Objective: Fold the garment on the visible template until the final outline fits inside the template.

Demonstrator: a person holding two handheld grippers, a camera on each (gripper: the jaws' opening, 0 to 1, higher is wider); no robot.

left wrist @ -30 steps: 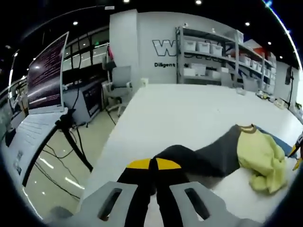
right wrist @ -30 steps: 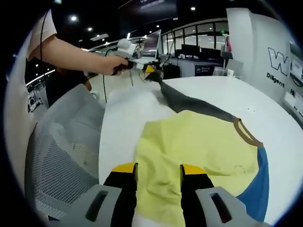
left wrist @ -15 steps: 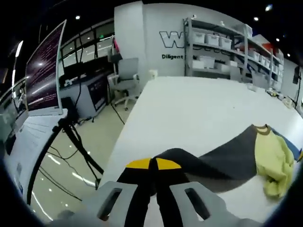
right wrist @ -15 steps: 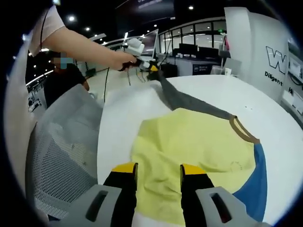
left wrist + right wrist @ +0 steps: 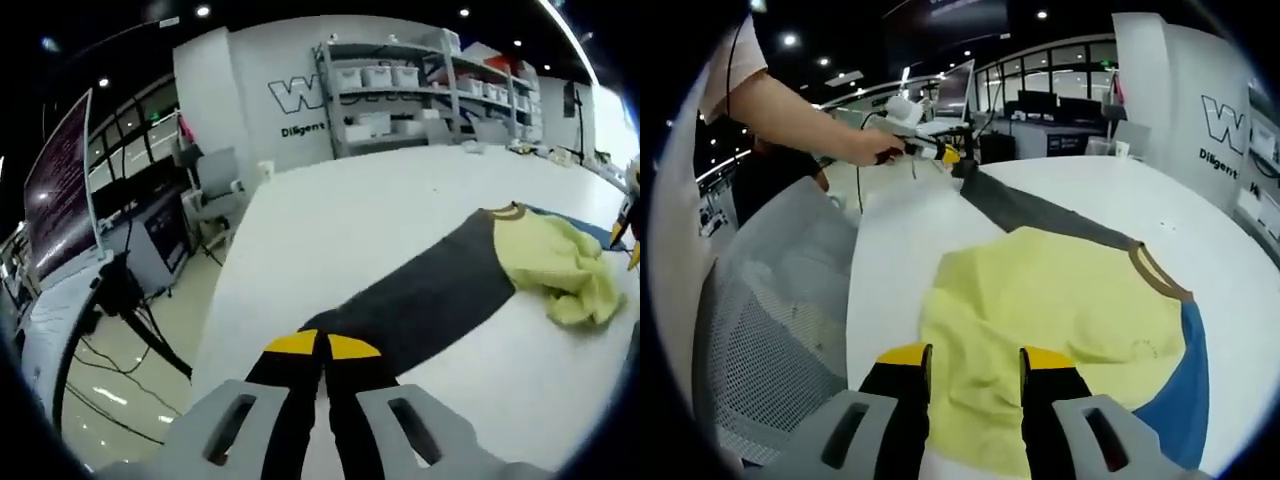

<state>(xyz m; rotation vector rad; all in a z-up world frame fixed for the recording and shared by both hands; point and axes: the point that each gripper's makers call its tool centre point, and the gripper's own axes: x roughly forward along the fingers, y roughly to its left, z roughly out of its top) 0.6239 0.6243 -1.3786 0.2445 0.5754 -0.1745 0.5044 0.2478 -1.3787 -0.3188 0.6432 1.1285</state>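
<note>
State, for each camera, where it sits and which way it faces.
Left gripper view: rides the left gripper, low at the white table's edge, looking along the grey sleeve pinched in its jaws toward the shelves.
Right gripper view: rides the right gripper, over the yellow body, facing the person's hand holding the left gripper.
Shared: sleeve, yellow body, table.

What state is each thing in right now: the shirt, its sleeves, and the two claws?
Garment: lying on the white table, yellow body rumpled, not folded flat.
Grey sleeve: stretched out straight, its end pinched.
Blue sleeve: lying flat beside the body.
Left claw: shut on the grey sleeve.
Right claw: open, over the yellow body.
</note>
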